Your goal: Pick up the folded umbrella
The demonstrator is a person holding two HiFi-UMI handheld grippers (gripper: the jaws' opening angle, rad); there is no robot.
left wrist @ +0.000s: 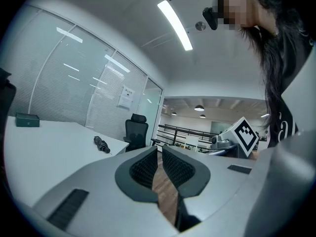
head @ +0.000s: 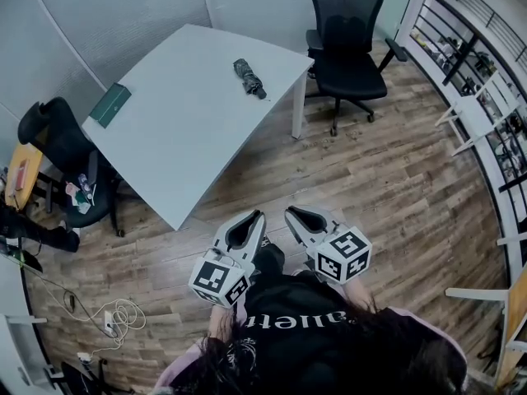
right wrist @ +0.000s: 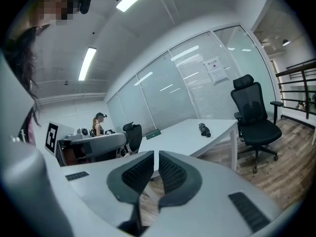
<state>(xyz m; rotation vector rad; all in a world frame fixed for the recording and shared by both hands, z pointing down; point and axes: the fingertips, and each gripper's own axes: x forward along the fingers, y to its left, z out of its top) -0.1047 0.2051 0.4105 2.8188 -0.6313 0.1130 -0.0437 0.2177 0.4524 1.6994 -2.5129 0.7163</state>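
**Folded umbrella on table, both grippers shut and empty**

Folded umbrella point(head: 249, 78), dark, lay flat on the white table point(head: 181, 130) near its far edge, untouched. In the head view it sat at roughly 12 o'clock from the grippers, well apart from both. A green box point(head: 110, 105) rested on the same table at about 8 o'clock from the umbrella, near the opposite edge. A black office chair point(head: 350, 48) stood on the wood floor at 2 o'clock from the umbrella, just off the table's corner.

Left gripper point(head: 247, 229): jaws drawn together, nothing between them, only floor showing through the slit. Right gripper point(head: 309, 223): jaws likewise closed on nothing. Both were held side by side close to the person's chest, short of the table's near corner and pointing toward it.
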